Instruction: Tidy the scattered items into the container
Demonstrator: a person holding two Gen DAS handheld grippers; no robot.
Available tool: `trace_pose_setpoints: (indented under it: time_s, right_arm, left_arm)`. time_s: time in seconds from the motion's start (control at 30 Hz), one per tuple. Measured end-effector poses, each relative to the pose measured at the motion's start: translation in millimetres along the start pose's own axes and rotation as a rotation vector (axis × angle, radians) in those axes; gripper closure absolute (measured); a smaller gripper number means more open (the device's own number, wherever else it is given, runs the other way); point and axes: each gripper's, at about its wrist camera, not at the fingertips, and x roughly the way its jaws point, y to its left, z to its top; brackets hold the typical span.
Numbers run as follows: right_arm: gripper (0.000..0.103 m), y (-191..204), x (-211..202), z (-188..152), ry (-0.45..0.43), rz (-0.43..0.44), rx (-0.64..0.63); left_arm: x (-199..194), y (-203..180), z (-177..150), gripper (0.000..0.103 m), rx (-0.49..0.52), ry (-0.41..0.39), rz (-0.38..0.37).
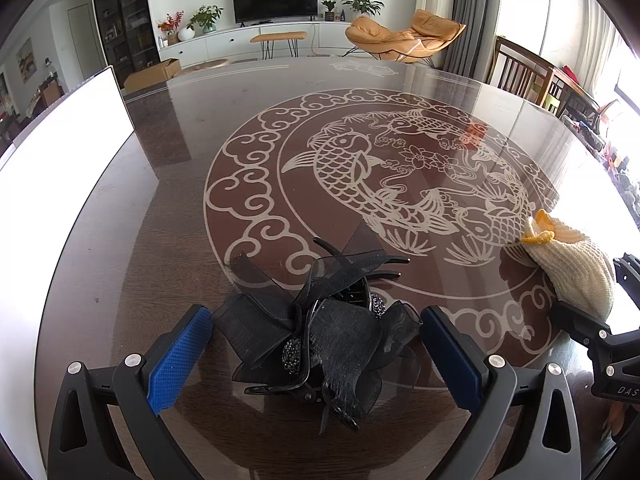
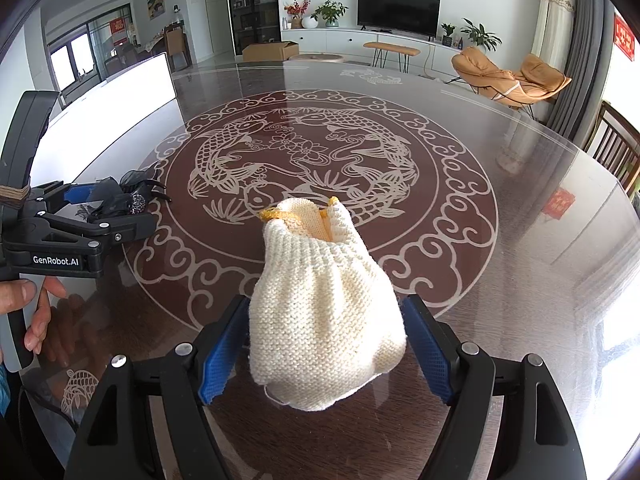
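Observation:
A black mesh bow hair claw (image 1: 320, 332) lies on the glass table between the open blue-padded fingers of my left gripper (image 1: 316, 344); the pads stand beside it, apart from it. It also shows in the right wrist view (image 2: 120, 196). A cream knitted pouch (image 2: 320, 312) with a yellow-trimmed mouth lies on the table between the fingers of my right gripper (image 2: 324, 348). The pads stand close at its sides; I cannot tell if they touch. The pouch also shows at the right edge of the left wrist view (image 1: 572, 264). The left gripper (image 2: 100, 208) shows in the right wrist view.
The round glass table (image 2: 500, 300) carries a fish and cloud pattern. A white board (image 1: 60, 148) stands at its left edge. Wooden chairs (image 1: 528, 72) stand at the far right. A hand (image 2: 28, 300) holds the left gripper's handle.

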Motion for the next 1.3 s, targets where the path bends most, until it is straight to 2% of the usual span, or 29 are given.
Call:
trace_pose_setpoints:
  time_s: [1.3]
  right_arm:
    - [0.025, 1.3, 0.5, -0.2, 0.0, -0.001, 0.001]
  left_arm:
    - [1.2, -0.9, -1.2, 0.0, -0.001, -0.001, 0.0]
